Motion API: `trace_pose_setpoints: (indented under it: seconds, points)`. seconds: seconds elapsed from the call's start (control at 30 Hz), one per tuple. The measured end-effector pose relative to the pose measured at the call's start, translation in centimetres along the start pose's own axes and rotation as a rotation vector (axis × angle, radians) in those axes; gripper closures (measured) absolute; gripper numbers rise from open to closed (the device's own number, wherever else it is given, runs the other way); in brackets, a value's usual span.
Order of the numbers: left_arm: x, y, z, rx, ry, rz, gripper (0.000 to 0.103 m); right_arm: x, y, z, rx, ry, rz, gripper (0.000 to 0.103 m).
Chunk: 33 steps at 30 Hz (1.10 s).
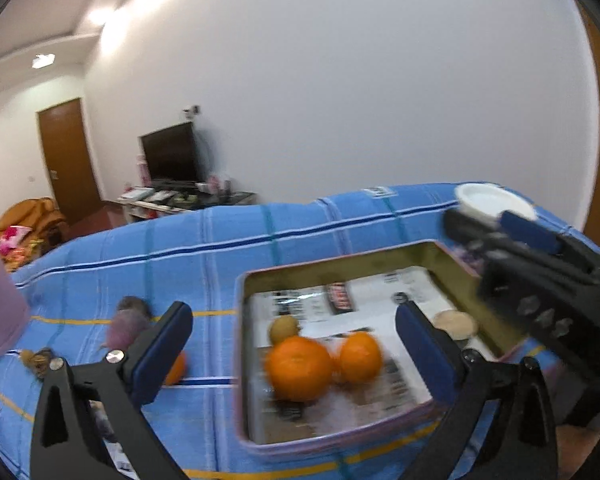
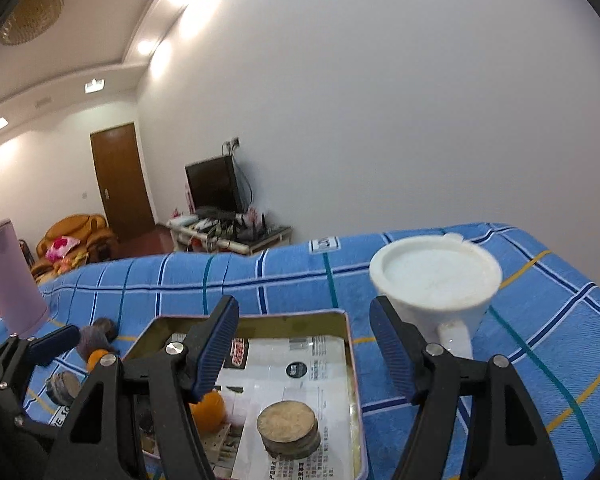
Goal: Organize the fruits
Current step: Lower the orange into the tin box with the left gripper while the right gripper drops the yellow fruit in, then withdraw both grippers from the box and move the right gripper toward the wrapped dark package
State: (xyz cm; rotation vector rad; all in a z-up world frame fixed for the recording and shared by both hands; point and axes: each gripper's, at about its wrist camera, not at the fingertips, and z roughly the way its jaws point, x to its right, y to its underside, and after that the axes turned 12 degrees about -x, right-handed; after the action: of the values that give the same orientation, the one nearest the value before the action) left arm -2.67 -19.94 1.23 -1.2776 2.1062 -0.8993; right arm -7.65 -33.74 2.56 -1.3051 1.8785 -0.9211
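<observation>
Metal tin (image 1: 256, 280) (paper-lined) on woven checked cloth (image 1: 180, 248); glossy ceramic cup (image 2: 436, 280).

Both wrist views look low and close across the tray (image 1: 260, 280) (image 2: 350, 332), sharing the far wall.

Each hand-held gripper (image 1: 294, 344) (image 2: 304, 344) has black plastic arms, silver screws (image 1: 115, 356) and ribbed dark-blue finger pads (image 2: 216, 354).

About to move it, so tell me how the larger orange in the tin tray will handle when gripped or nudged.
The larger round orange will probably roll if nudged, since it sits loose on flat printed paper. It looks firm and fairly heavy for its size. The smaller orange touching it would likely shift too.
</observation>
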Motion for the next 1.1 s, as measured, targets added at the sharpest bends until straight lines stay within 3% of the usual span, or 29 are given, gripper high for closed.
trace_pose_setpoints:
  seconds: [0.17,0.3,0.77,1.1]
  points:
    - [-2.6,0.6,-0.5,0.048,-0.121,-0.036,0.000,-0.2,0.3,-0.7,0.042,0.016,-0.003,0.034]
    - [-4.2,1.4,-1.0,0.059,-0.168,-0.032,0.000,-0.4,0.4,-1.2,0.071,0.045,-0.016,0.034]
    - [-8.1,3.4,-2.8,0.058,-0.222,-0.023,0.000,-2.7,1.5,-2.2,0.063,0.129,-0.051,0.033]
    - [-12.1,4.2,-2.8,0.030,-0.235,-0.053,0.000,-5.7,2.3,-1.5,-0.023,0.083,-0.025,0.033]
